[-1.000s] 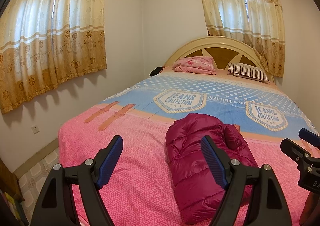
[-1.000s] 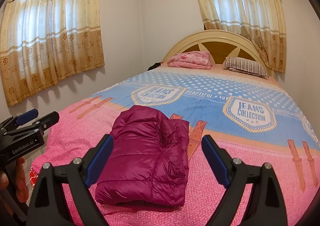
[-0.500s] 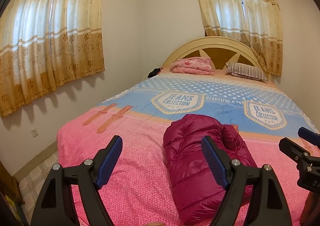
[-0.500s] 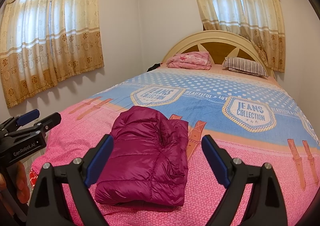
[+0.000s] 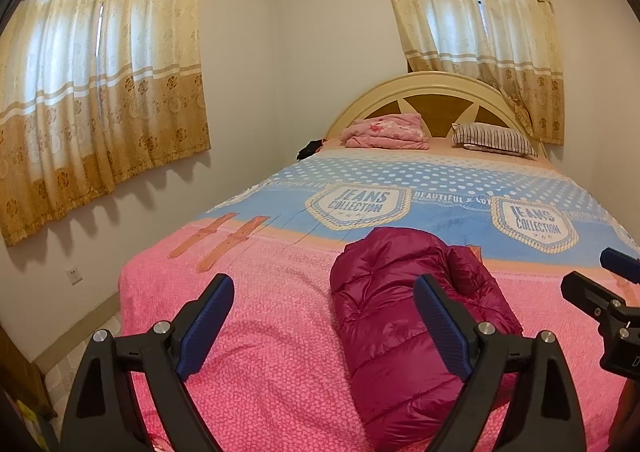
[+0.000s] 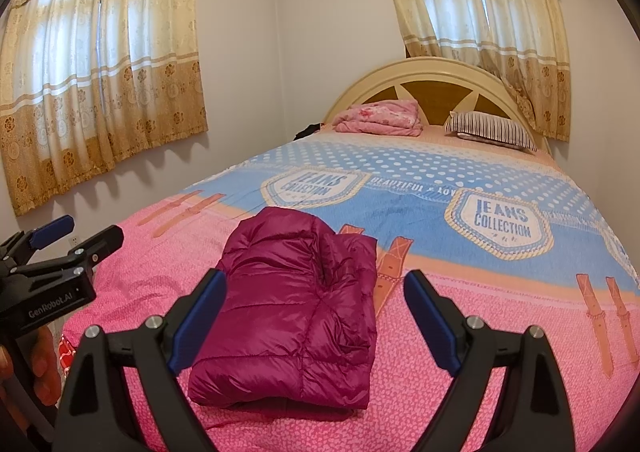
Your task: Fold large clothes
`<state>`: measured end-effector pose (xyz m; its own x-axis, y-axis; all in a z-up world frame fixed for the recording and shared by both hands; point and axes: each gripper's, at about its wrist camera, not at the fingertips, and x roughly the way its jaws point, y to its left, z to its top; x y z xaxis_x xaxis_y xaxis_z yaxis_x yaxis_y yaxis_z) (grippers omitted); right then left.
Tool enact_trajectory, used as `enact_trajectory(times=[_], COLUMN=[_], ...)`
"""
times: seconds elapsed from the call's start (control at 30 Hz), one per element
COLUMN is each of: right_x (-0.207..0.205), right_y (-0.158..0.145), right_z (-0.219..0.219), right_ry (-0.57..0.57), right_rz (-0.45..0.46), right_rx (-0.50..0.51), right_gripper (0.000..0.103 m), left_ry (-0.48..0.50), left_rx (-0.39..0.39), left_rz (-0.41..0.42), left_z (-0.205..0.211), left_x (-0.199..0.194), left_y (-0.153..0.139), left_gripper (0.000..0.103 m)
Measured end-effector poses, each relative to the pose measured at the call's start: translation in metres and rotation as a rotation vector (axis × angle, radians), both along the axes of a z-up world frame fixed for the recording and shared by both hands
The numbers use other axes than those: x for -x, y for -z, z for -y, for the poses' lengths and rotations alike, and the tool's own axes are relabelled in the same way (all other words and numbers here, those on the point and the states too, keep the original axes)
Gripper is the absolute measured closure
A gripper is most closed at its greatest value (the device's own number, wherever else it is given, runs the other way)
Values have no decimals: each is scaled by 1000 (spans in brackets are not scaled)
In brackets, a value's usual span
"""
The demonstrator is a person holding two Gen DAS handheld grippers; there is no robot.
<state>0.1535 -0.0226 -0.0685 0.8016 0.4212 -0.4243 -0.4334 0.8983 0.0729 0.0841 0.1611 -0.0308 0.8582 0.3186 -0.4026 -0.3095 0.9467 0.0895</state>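
While left tool (image 5: 324,316) opens, folded jacket (image 6: 296,312) lies ahead, untouched.

The left gripper (image 5: 324,314) hovers above the pink bedspread (image 5: 260,312), its jaws opening with nothing between them. The right gripper (image 6: 312,306) hangs above the same bedspread, jaws wide and empty, both tilted slightly downward

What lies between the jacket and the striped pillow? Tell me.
Only bare bedspread lies between the jacket and the striped pillow: blue with white dots and badge prints. Both wrist views show it.
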Motion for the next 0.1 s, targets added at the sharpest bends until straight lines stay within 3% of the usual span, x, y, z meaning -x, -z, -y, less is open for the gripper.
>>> enact_trajectory(times=[0.1], right_x=[-1], right_y=[2], right_z=[1], right_ry=[2], right_rz=[-3], right_rx=[-1], right_gripper=[11], left_ry=[13], left_rx=[1], left_rz=[-2], left_z=[2], left_x=[-1], left_y=[2], left_gripper=[11])
